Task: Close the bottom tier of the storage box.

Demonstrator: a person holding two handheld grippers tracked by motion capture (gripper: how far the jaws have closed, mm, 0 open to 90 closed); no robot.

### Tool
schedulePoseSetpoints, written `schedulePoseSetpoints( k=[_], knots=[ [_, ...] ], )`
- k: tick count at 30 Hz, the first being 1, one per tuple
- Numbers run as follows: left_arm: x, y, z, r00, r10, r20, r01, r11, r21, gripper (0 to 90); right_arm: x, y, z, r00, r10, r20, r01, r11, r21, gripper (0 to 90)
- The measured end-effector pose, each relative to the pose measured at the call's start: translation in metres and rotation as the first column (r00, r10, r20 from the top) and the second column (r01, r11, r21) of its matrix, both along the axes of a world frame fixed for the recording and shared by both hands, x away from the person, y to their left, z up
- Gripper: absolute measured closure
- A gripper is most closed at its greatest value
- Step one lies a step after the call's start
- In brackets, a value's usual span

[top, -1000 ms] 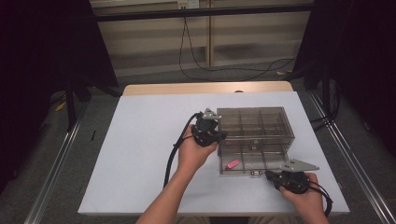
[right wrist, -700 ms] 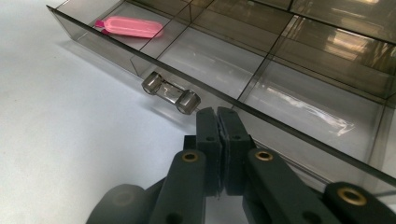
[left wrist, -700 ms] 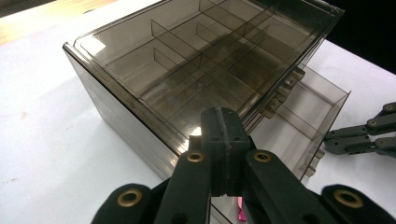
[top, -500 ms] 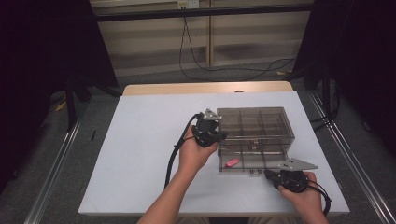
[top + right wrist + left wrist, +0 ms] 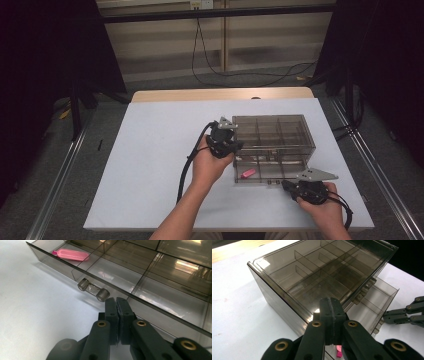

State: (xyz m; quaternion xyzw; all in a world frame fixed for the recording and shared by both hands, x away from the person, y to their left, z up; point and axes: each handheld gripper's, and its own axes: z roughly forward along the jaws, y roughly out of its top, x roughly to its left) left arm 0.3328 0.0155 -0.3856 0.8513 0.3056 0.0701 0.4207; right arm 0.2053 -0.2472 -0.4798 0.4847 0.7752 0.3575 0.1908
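Between our two hands sits a smoky clear plastic box (image 5: pixel 274 137) with dividers, and we start from the tools. Our left gripper (image 5: pixel 331 315) has its jaws pressed together on nothing, tips resting against the box's upper front corner; in the high view it (image 5: pixel 226 140) sits at the box's left end. Our right gripper (image 5: pixel 117 312) is likewise clenched and empty, its tips just short of the small clear handle (image 5: pixel 93 290) on the front wall of the pulled-out drawer (image 5: pixel 140 285). Beyond that handle, off to the left in the drawer's end compartment, lies a pink capsule-shaped piece (image 5: pixel 70 254), flat on the drawer floor. From above, the right gripper (image 5: pixel 309 186) rests on the white table (image 5: pixel 150 150) just in front of the drawer's right end.
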Motion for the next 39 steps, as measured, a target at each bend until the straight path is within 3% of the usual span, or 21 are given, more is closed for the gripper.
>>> schedulePoseSetpoints(
  k=[39],
  knots=[
    [-0.0021,-0.0025,-0.0005,0.9998,0.019,-0.001,-0.019,0.9998,-0.006,90.0,0.0087,0.0045,-0.0005,0.9999,0.012,0.008,-0.012,1.0,0.002,88.2]
  ],
)
